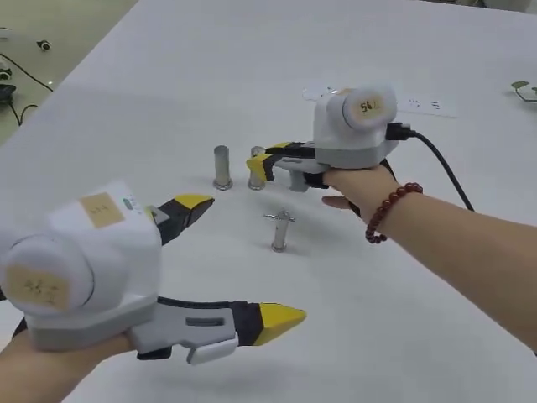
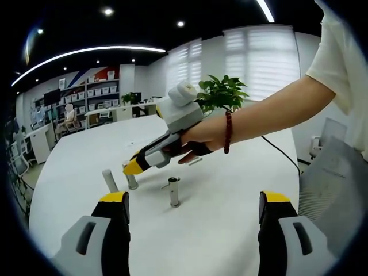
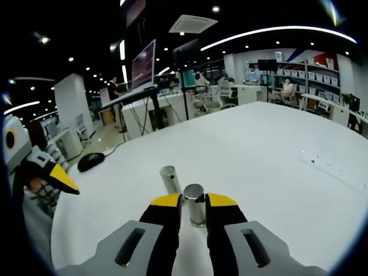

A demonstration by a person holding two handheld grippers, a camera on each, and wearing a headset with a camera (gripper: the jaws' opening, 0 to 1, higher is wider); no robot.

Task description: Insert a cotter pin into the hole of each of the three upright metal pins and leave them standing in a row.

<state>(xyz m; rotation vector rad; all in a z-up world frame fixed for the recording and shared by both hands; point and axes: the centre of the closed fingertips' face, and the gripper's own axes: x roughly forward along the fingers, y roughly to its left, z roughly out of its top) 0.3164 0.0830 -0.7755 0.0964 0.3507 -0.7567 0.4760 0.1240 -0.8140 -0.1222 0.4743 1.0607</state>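
Closest up, left gripper (image 1: pixel 239 260) at the bottom of the head view, jaws spread wide, holding nothing, hovering over bare desk (image 1: pixel 377 353) short of the work. Further out, right gripper (image 1: pixel 260 161) reaching in from the right, jaws clamped on the middle metal pin (image 1: pixel 256 180), or at least pressed against both sides of it going by the right gripper view. Just beside that one, on the far side from the hand, a second bare pin (image 1: pixel 221 166), upright and untouched. Nearer the camera and apart from those two, a third pin (image 1: pixel 281 235), standing, with a likely cotter pin (image 1: pixel 279 217) poked crosswise through its top. So probably one done, two to go, though too small to make out the holes on the other two. Best guess at the step in hand: steadying the middle metal pin for its cotter, or shifting it into line. Either way, same tips. Keep the grip low on the shaft, leaving the cross hole near the top free and turned toward the open side. Hold it dead upright and don't squeeze harder than needed, easy to squirt round steel out of flat jaws. Feed the cotter in with the left gripper, level, straight along the hole, no forcing. Mind the second bare pin, close enough to get knocked over by a jaw on release. Open slowly, back straight off, then nudge the third pin up into the row with the rest.
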